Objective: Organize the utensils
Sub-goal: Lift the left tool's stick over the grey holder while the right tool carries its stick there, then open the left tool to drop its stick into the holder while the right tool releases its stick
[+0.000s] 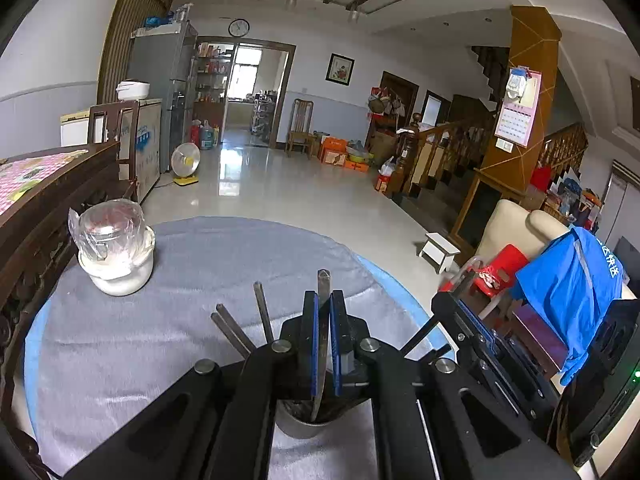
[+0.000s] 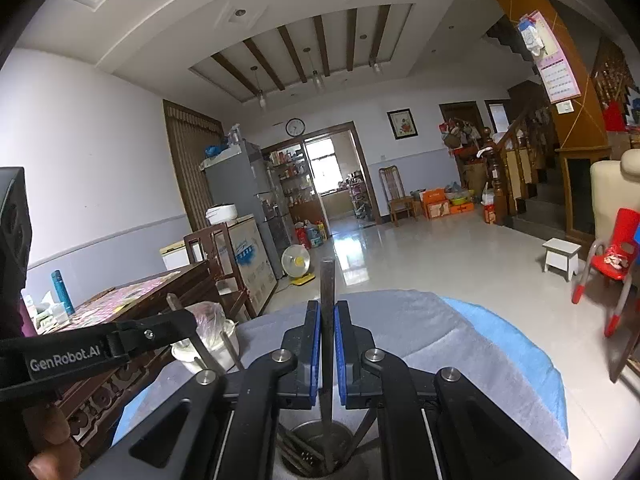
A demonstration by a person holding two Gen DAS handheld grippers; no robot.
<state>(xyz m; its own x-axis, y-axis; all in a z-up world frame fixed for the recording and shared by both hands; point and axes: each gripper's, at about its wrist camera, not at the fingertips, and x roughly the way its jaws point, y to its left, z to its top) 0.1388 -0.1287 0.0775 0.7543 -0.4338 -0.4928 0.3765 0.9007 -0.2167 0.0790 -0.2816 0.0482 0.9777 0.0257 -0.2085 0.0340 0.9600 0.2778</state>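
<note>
My left gripper (image 1: 324, 300) is shut on a flat metal utensil handle (image 1: 323, 280). Its lower end reaches into a metal cup (image 1: 298, 426) right under the jaws. Three more utensil handles (image 1: 262, 316) lean out of that cup to the left. My right gripper (image 2: 327, 308) is shut on another flat metal utensil (image 2: 327, 280), which also runs down into the cup (image 2: 294, 462), where fork tines show. Both grippers hang close together over the cup. The right gripper (image 1: 470, 322) shows at the right of the left wrist view, the left gripper (image 2: 176, 322) at the left of the right wrist view.
The cup stands on a round table under a grey cloth (image 1: 224, 264) with a blue layer at the rim. A white jar wrapped in clear plastic (image 1: 116, 248) sits at the table's far left. A dark wooden bench (image 1: 48, 200) borders the left, and a red child's chair (image 2: 616, 256) stands to the right.
</note>
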